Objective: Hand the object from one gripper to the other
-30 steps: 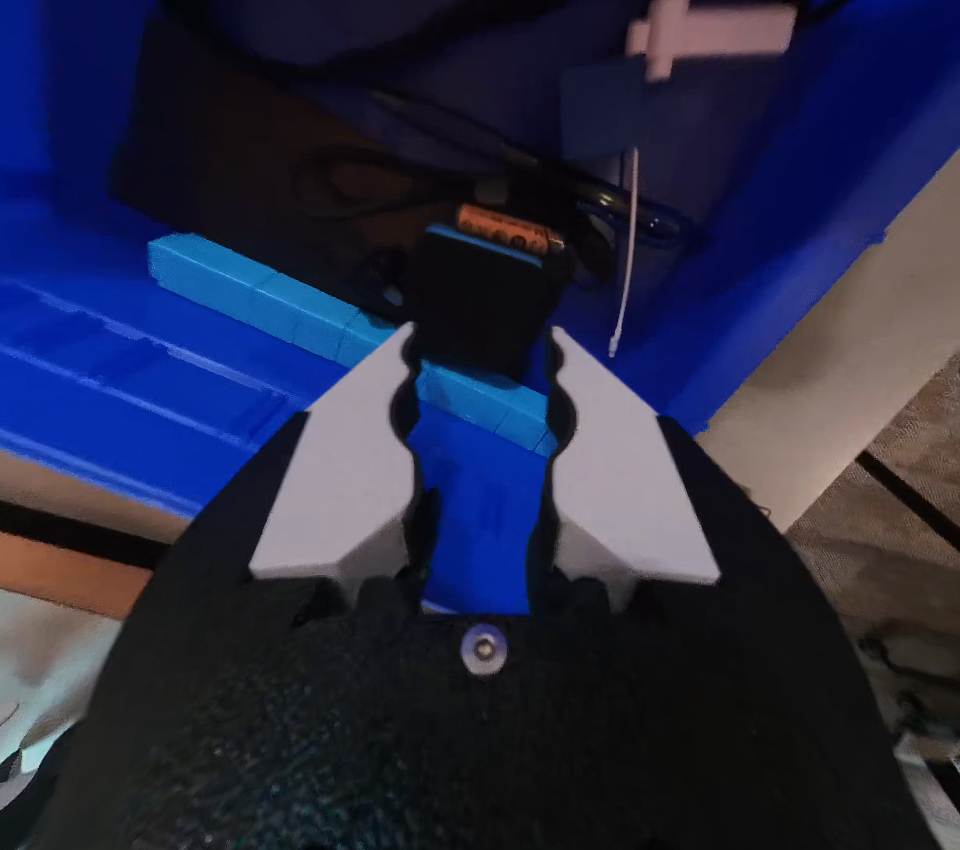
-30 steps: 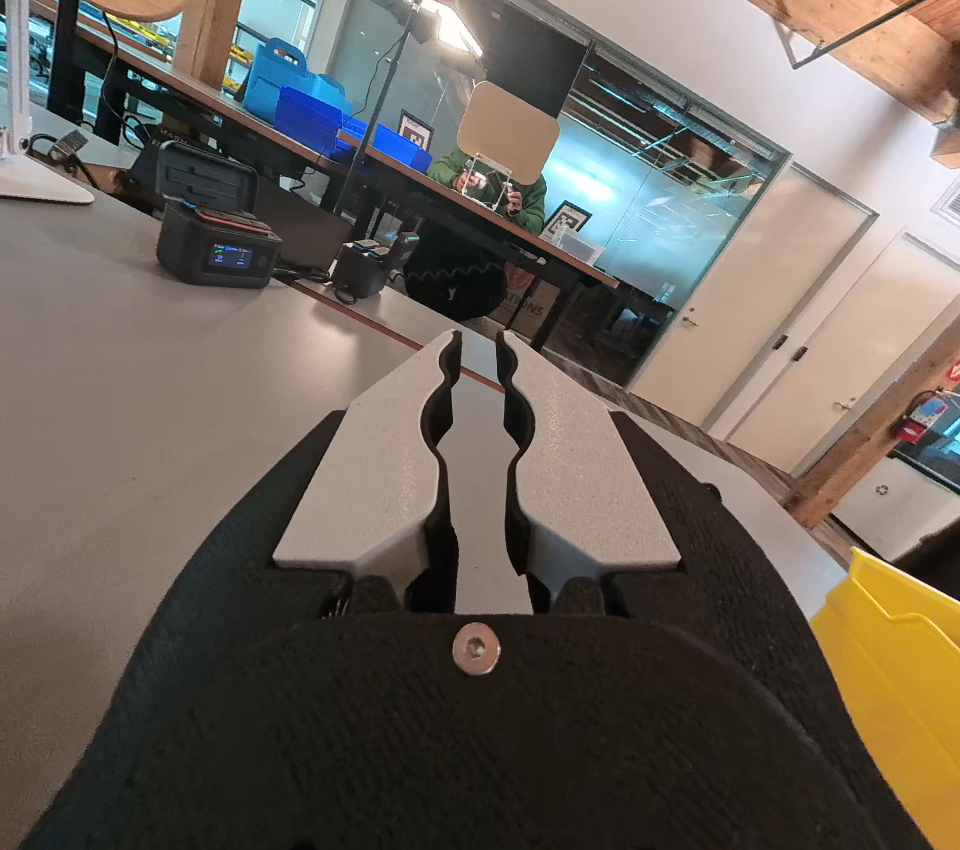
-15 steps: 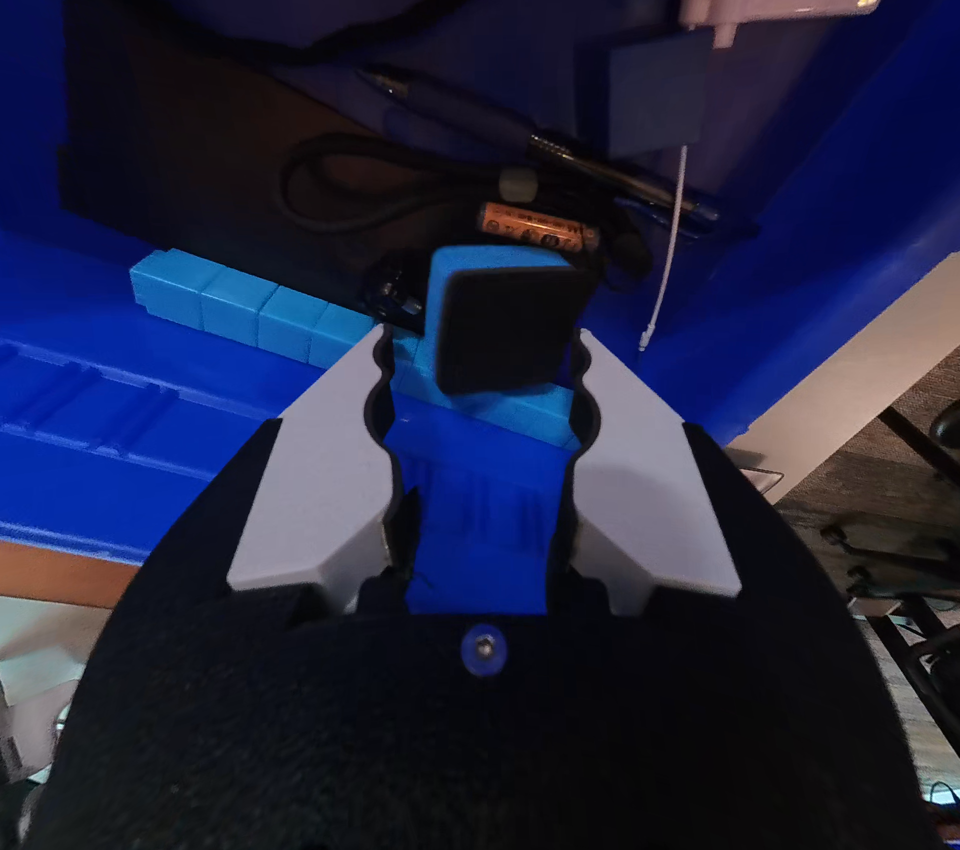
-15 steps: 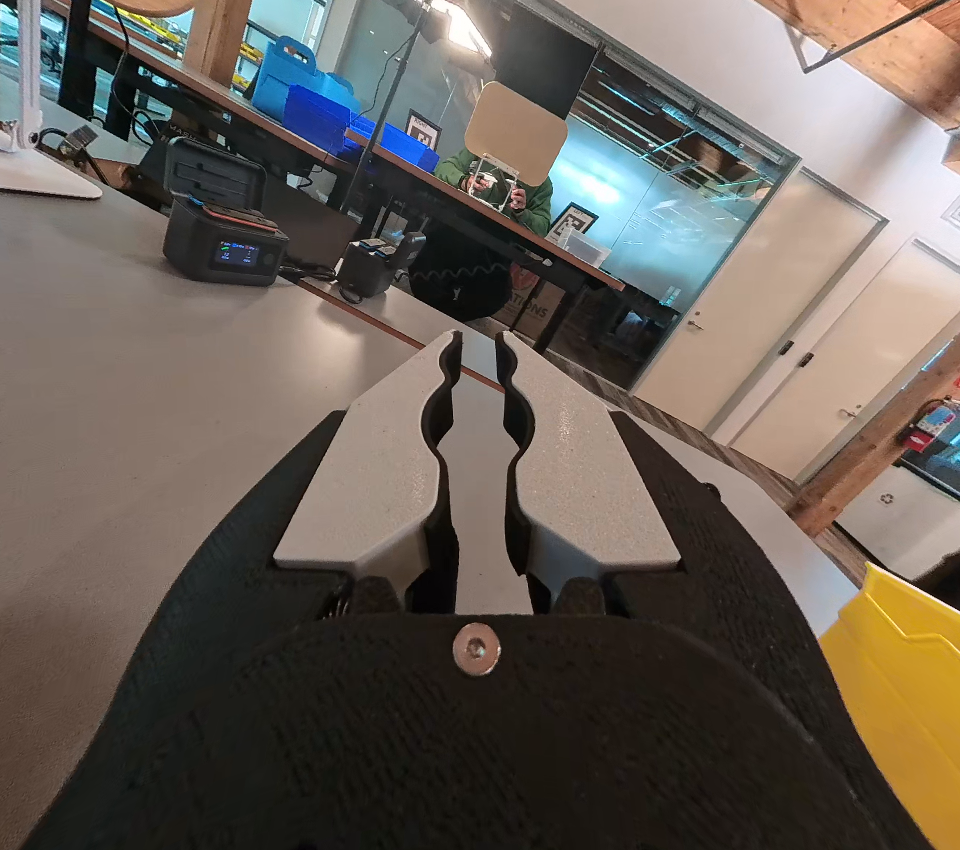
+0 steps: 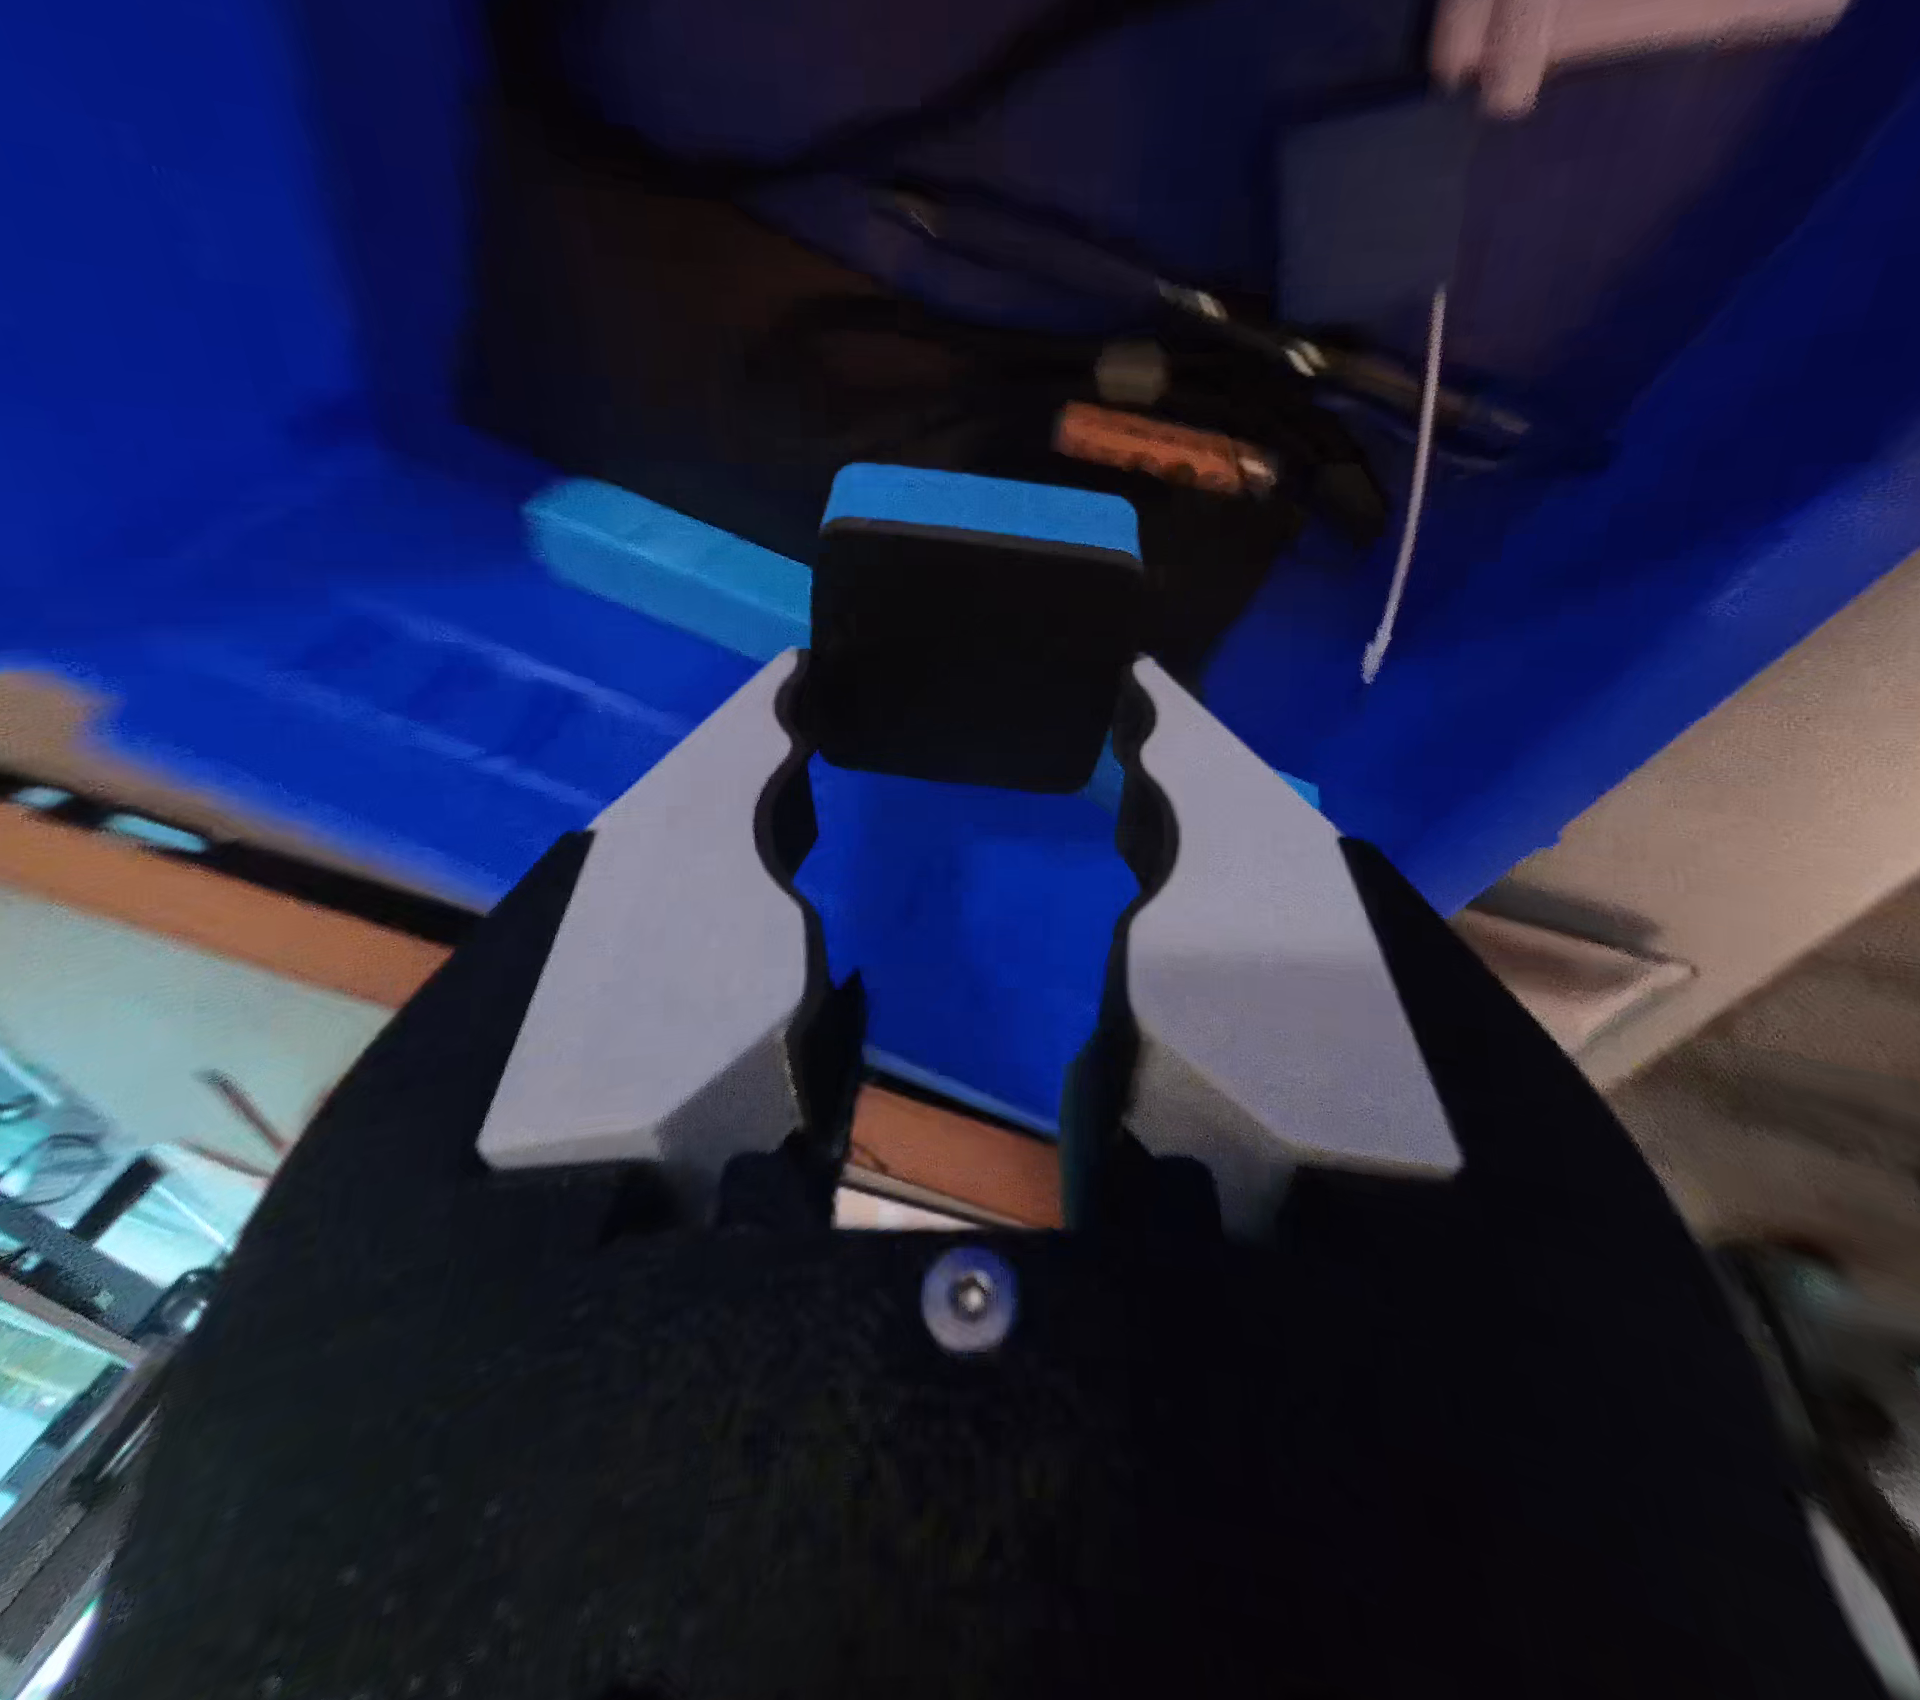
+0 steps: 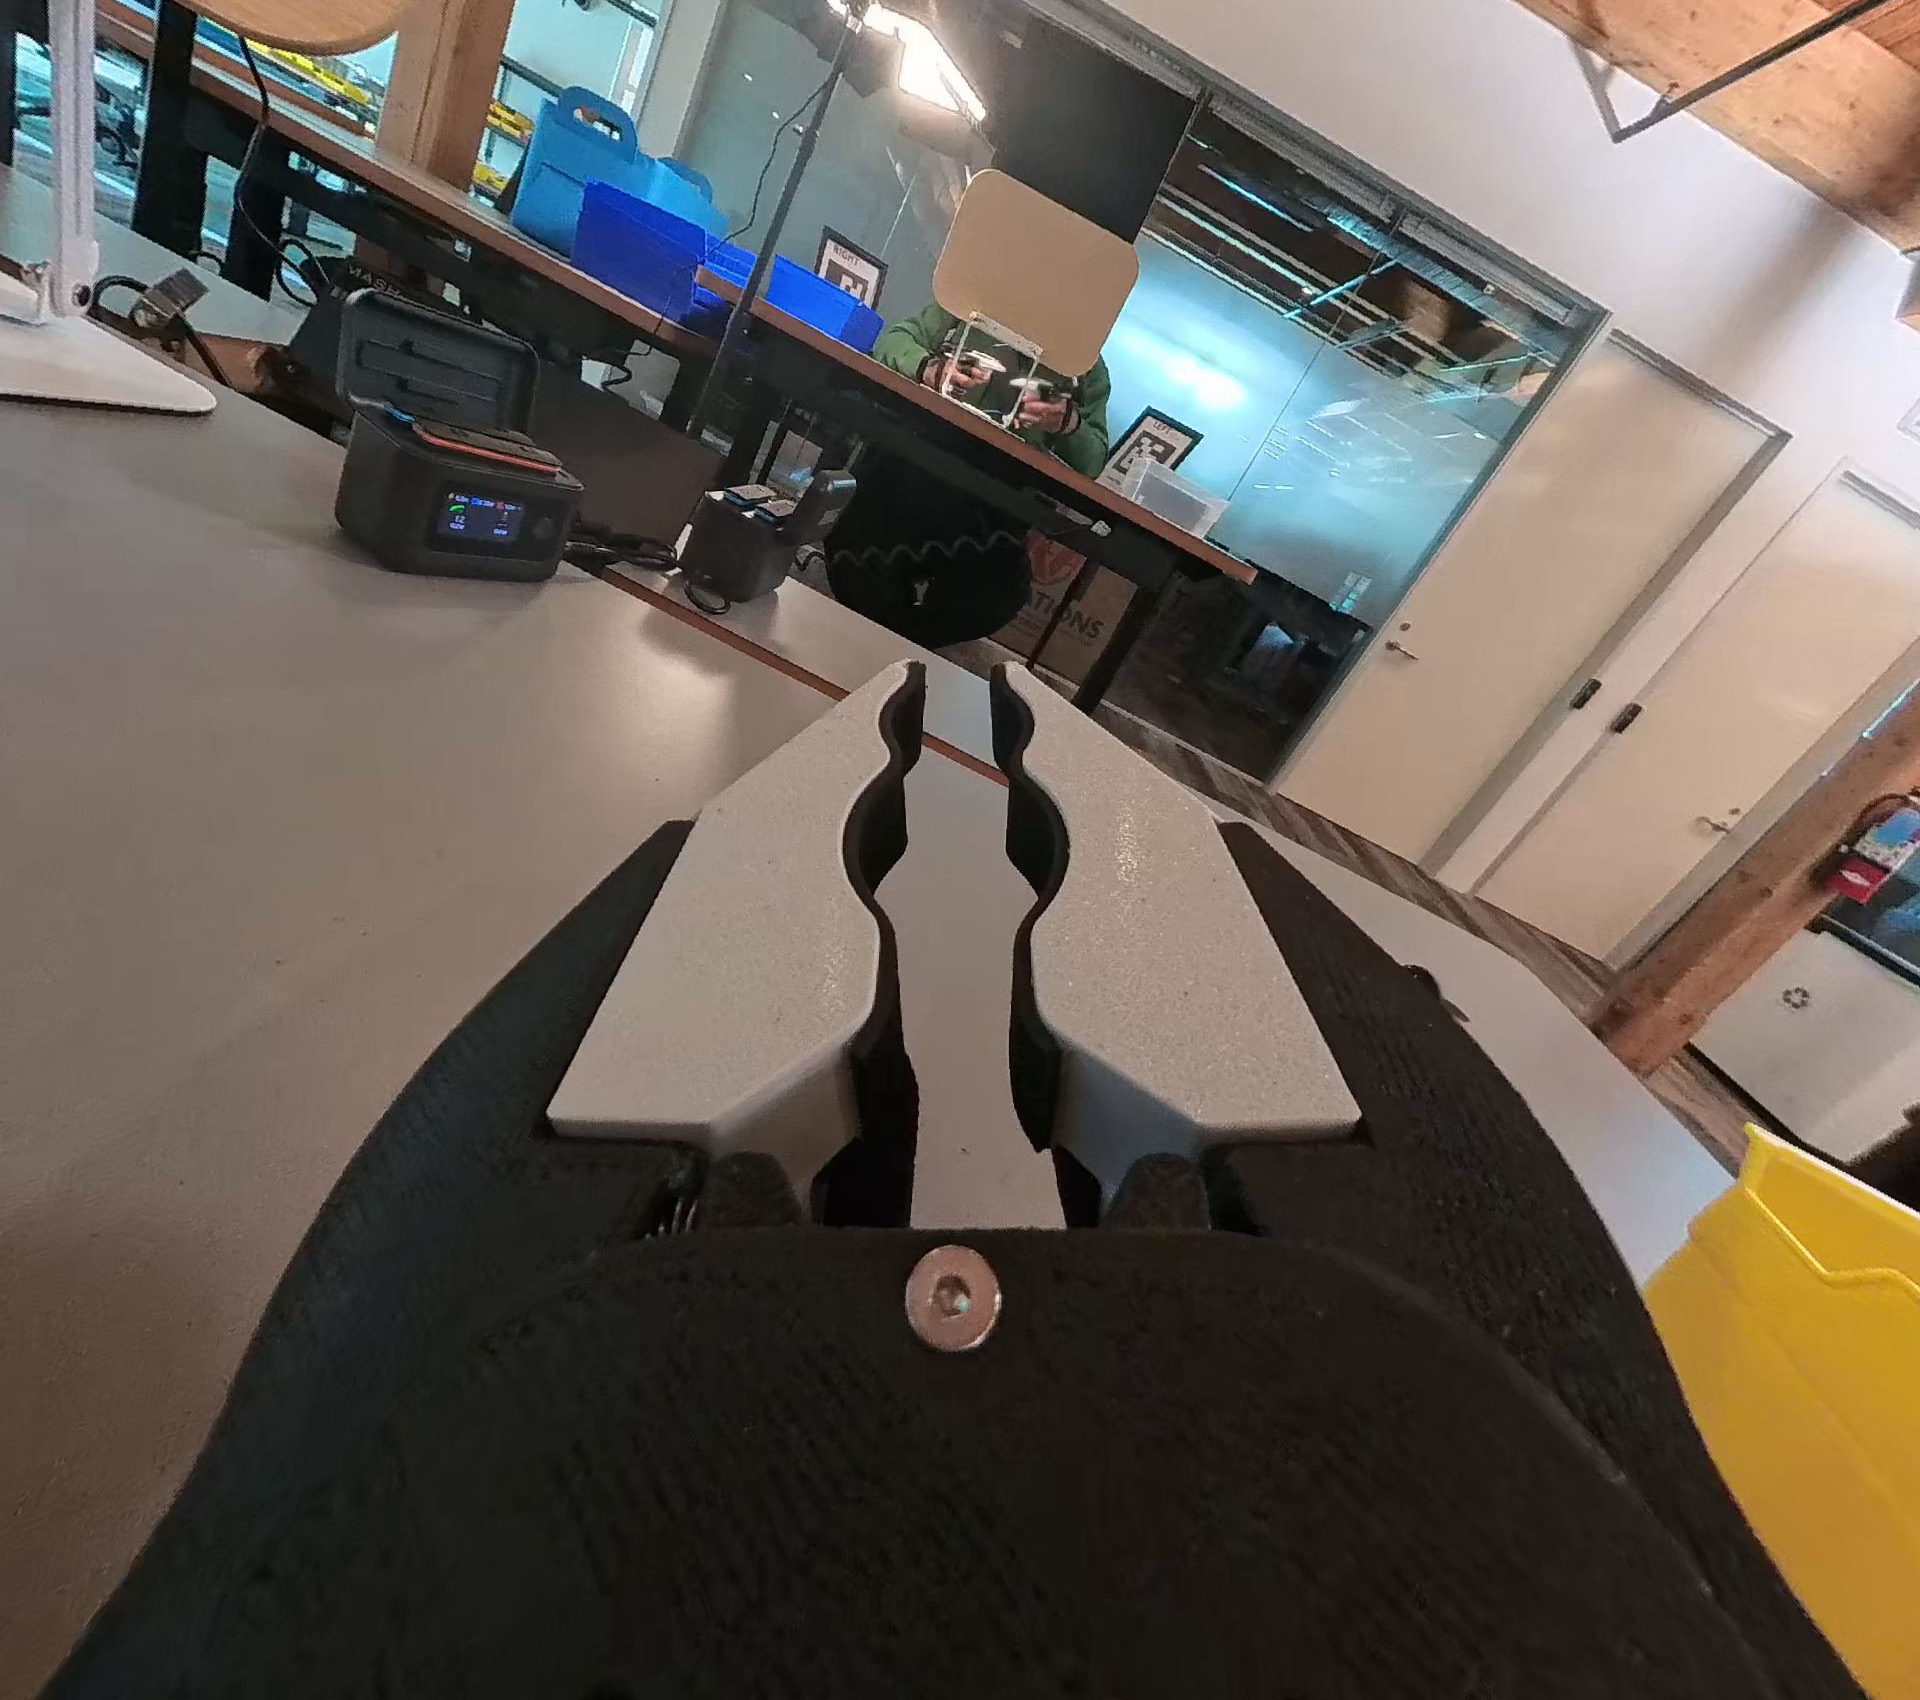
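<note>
- The left gripper (image 5: 966,694) is clenched on the pad (image 5: 971,642) — a square piece, black on the near face and blue behind — pinched at the very fingertips, above the blue bin (image 5: 260,300). With so little of the pad inside the jaws, I judge the grip shallow; a jolt could twist it loose.
- If it slips here it drops into the bin's clutter: a row of blue blocks (image 5: 665,554), a battery (image 5: 1153,445), a zip tie (image 5: 1418,487), dark cables. Getting it back out would cost a fresh pick.
- The view is smeared, so the gripper seems to be moving fast; a quick swing makes a slip likelier.
- The right gripper (image 6: 958,694) rests low over the table (image 6: 260,819), empty, its jaws only a narrow gap apart — by my reading too narrow for the pad. Unless it opens wider before the two meet, it will knock the pad instead of taking it.
- Neither view shows the other gripper, so they are well apart; a poor line-up at the meeting, or the left letting go early, would drop the pad.
- The yellow bin (image 6: 1808,1401) sits just beside the right gripper and could be clipped as it lifts.
</note>
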`<state>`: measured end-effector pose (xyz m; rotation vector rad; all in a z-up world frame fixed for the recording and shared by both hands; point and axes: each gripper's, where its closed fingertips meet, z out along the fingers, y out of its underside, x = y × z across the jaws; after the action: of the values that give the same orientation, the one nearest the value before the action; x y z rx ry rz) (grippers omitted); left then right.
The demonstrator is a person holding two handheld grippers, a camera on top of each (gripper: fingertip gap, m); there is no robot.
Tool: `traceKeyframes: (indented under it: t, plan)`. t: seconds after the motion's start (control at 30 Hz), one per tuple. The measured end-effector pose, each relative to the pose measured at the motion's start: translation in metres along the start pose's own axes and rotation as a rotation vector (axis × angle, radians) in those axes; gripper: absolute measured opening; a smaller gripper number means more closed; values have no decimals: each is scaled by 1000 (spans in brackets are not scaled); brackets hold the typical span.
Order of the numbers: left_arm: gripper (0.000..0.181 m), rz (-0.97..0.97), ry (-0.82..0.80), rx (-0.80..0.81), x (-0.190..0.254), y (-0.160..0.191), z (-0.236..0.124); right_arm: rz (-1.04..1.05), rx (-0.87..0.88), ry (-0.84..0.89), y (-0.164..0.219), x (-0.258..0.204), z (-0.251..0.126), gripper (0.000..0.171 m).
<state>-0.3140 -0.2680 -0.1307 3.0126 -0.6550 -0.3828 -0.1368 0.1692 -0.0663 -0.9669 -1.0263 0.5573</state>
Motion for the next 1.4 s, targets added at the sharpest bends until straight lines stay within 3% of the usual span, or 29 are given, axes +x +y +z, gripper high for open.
traceKeyframes:
  t: [0.1,0.23,0.33,0.4,0.57,0.67,0.8,0.97,1.2,1.27,1.33,1.4]
  plan:
    - [54,-28,-206,299,-30,-53,-66,4,2,-3,0,-1,1,11]
    - [54,-80,-399,825,-48,-163,-155,13,7,-12,-2,-2,0,11]
    - [55,-115,-476,1117,-45,-245,-188,29,17,-22,-2,1,-5,11]
    - [55,-160,-589,1212,-46,-289,-186,25,27,-34,-2,4,-9,11]
    - [55,-93,-976,1075,-40,-359,-154,94,70,-65,-2,17,-21,11]
    - [55,-59,-938,1019,-27,-391,-133,172,89,-64,-5,22,-23,12]
    - [55,-144,-932,1052,-30,-395,-112,201,139,-143,-15,11,-29,16]
    - [55,-133,-1045,1037,-29,-395,-81,358,236,-412,-34,-13,-45,32]
    - [55,67,-1162,933,-22,-408,-72,400,48,-686,-20,-46,-49,38]
    - [55,114,-1152,954,-14,-414,-74,391,-3,-721,-17,-52,-51,36]
    - [55,145,-1140,972,-6,-418,-75,358,-39,-717,-14,-53,-51,24]
    - [58,113,-1035,1089,1,-423,-76,329,-71,-695,-10,-49,-49,20]
